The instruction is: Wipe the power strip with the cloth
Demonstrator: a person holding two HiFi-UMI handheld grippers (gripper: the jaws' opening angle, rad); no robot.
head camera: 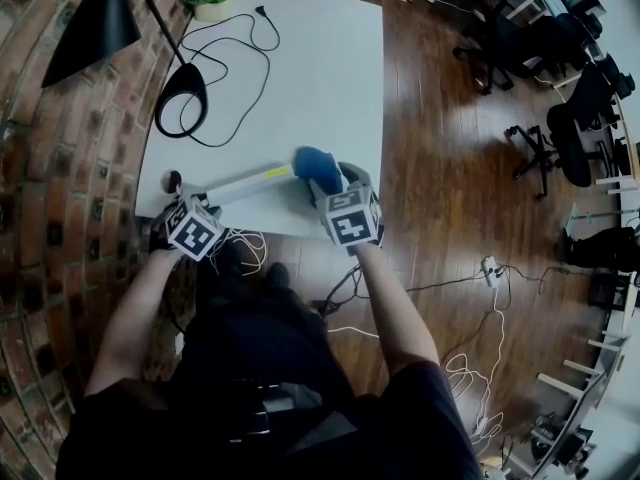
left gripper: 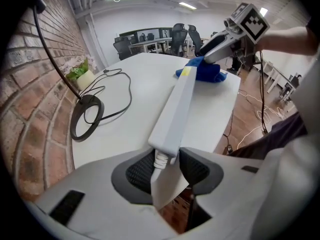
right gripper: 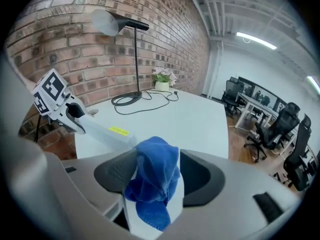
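Left gripper (left gripper: 167, 170): fingers clamped on the cord end of the power strip (left gripper: 176, 106). Strip runs straight out ahead along the bench (left gripper: 135, 79). Right gripper (right gripper: 152, 176): fingers apart, blue cloth (right gripper: 152, 184) bunched between them, clear of one pad. Strip's far end sits just ahead-left of those fingers.

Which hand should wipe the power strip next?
Right: the blue cloth sits between the open jaws of the right gripper, beside the power strip, while the left gripper clamps the strip's cord end.
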